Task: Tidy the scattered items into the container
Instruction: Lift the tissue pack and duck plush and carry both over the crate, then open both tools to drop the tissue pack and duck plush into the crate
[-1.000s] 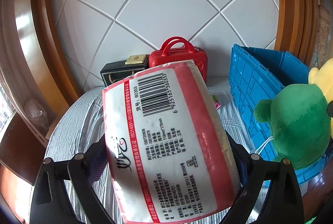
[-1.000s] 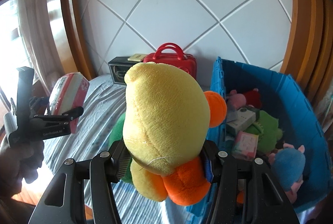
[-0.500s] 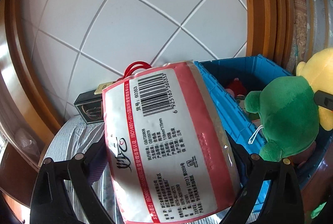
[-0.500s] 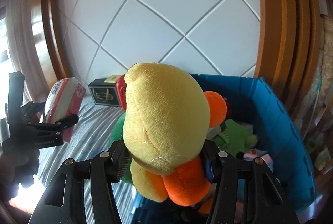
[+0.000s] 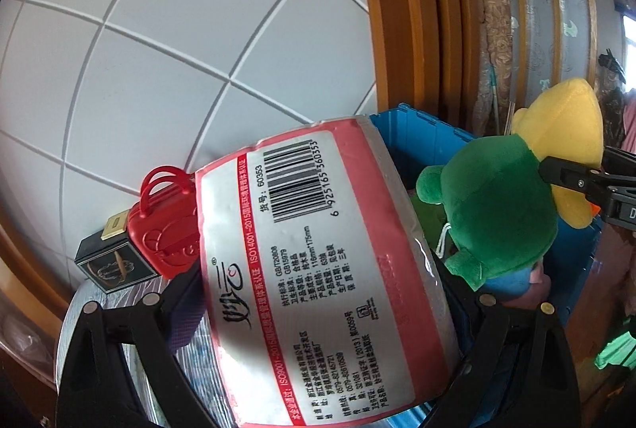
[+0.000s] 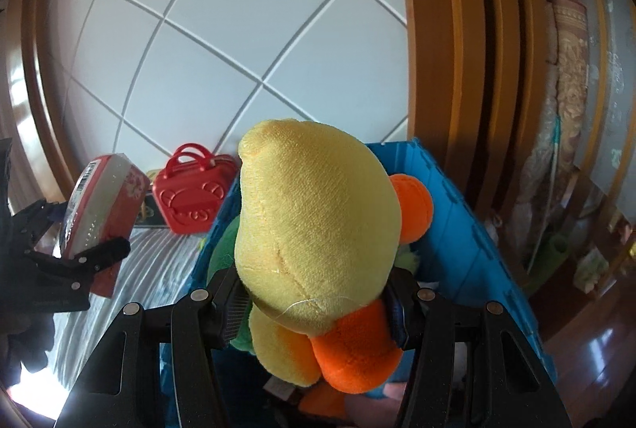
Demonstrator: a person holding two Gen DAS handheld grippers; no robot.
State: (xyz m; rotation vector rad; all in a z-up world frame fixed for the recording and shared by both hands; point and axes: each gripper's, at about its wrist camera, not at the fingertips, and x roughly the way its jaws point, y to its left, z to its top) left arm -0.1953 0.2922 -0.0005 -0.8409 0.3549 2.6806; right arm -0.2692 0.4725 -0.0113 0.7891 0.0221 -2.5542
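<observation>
My left gripper [image 5: 318, 292] is shut on a pink and white tissue pack [image 5: 314, 269] with a barcode, held at the blue crate's [image 5: 429, 137] left edge. It also shows in the right wrist view [image 6: 99, 205]. My right gripper [image 6: 314, 296] is shut on a yellow, orange and green plush toy [image 6: 318, 221], held above the open blue crate [image 6: 465, 229]. The plush also shows in the left wrist view [image 5: 505, 197]. Much of the crate's inside is hidden by the plush.
A red toy handbag [image 6: 194, 189] and a black box [image 5: 111, 261] stand against the white quilted headboard [image 5: 179, 30] at the back. The crate sits on a grey striped bedcover [image 6: 155, 269]. A wooden frame [image 6: 449, 50] rises right of the crate.
Both grippers have moved right with their loads. The plush now hangs over the crate's inside and the tissue pack has come to the crate's left edge.
</observation>
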